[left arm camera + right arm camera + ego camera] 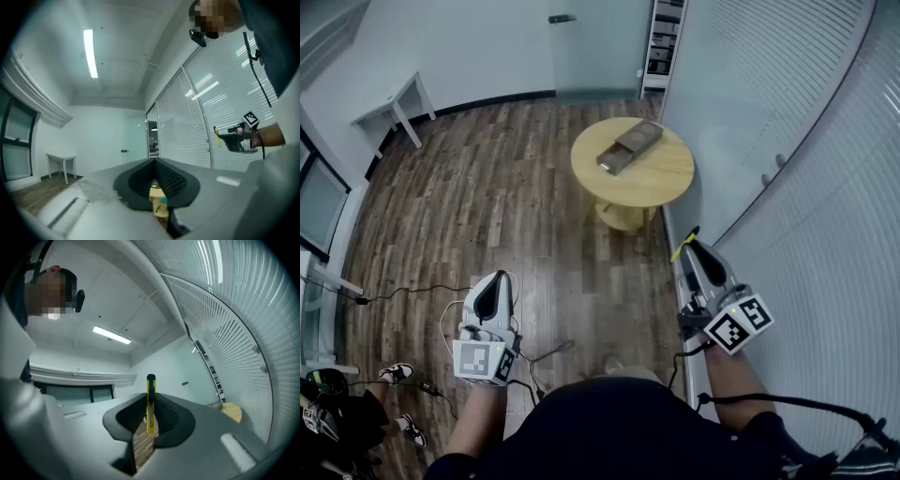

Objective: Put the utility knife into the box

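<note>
**Knife in hand, box well ahead across the room**

An office room with a dark wood plank floor (487, 187) and slatted blinds along the right side. At its far end stands a round, pale wooden desk (666, 178).

The slim yellow utility knife (150, 401) is clamped between the black ribbed pads of the right gripper (695, 249). The jaws are narrowed onto its flat sides, and it is carried in the air low on the right, near the blinds. The left gripper (494, 287) has its jaws together on nothing and hangs over the floor.

The brown drawer-style box (630, 147) lies on the desk, its tray slid partly out toward the near left. It is well apart from both grippers, so the step in hand looks like the carry.

To do it well:
- Keep the pinch firm. The knife is thin and held by its flat sides, so it could pivot.
- Approach the tray's open side, and bring the knife's length in line with the tray's length before lowering.
- The free left gripper could steady the box if it slides.

In the right gripper view the knife's long axis stands upright in the slit between the pads. Its black-capped end is uppermost and clear above them. In the head view a yellow end slants out at the jaw tips. Which end carries the blade I cannot tell.
</note>
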